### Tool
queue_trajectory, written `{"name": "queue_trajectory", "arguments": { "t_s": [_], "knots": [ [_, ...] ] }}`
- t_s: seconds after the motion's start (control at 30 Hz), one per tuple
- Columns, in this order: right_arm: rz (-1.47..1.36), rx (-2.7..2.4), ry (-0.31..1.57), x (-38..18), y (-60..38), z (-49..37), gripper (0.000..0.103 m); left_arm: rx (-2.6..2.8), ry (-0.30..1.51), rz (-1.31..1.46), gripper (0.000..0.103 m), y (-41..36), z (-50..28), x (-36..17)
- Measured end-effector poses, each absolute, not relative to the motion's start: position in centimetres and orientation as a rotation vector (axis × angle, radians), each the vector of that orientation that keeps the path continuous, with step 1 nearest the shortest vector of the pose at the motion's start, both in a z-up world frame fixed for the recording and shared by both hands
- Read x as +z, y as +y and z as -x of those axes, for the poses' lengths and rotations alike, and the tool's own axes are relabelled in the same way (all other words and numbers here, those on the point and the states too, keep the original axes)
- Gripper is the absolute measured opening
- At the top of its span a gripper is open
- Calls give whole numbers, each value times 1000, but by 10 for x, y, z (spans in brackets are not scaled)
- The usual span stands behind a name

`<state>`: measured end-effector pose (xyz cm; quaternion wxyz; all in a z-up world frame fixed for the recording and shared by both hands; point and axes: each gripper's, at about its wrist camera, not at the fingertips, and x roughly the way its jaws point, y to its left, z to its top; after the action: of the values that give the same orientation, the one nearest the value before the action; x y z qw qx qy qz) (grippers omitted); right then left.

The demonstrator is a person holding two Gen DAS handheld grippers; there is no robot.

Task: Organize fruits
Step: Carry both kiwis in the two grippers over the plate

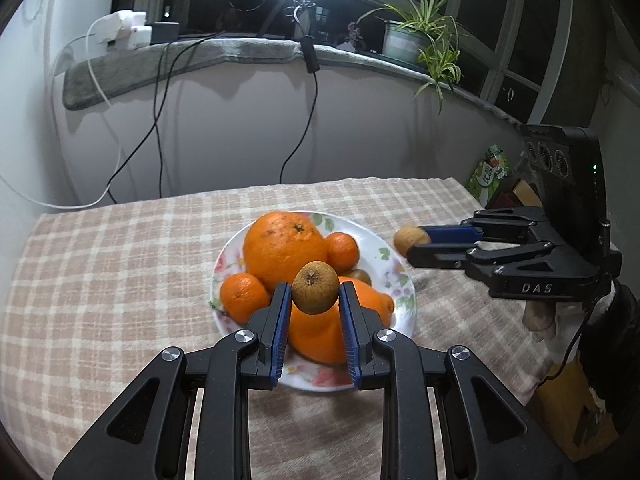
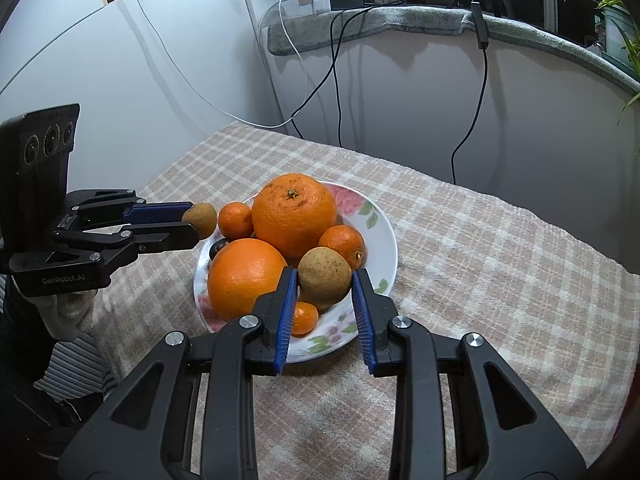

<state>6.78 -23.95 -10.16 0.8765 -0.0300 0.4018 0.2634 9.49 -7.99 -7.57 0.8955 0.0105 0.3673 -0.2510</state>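
A floral white plate point(image 1: 384, 254) point(image 2: 384, 236) on the checked tablecloth holds two large oranges point(image 1: 282, 244) point(image 2: 294, 214), small mandarins point(image 1: 342, 250) point(image 2: 236, 220) and a dark fruit. My left gripper point(image 1: 315, 292) is shut on a brown kiwi point(image 1: 315, 287) and holds it above the plate's near side; it also shows in the right wrist view point(image 2: 196, 226) at the plate's left edge. My right gripper point(image 2: 325, 280) is shut on another brown kiwi point(image 2: 325, 278) above the plate's near rim; it shows in the left wrist view point(image 1: 416, 242), right of the plate.
The checked tablecloth point(image 1: 120, 280) covers the table. Behind it stands a white wall with hanging cables point(image 1: 160, 120) and a grey-padded sill. A potted plant point(image 1: 420, 36) stands on the sill. A green carton point(image 1: 490, 172) stands at the table's far right.
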Motion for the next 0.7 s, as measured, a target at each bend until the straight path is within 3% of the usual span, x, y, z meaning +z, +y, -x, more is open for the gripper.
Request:
{"name": "queue_trajectory", "arguments": {
  "t_s": [0.7],
  "knots": [
    [62, 565, 851, -111, -237, -74, 29, -542, 771, -48, 23, -104, -107, -77]
  ]
}}
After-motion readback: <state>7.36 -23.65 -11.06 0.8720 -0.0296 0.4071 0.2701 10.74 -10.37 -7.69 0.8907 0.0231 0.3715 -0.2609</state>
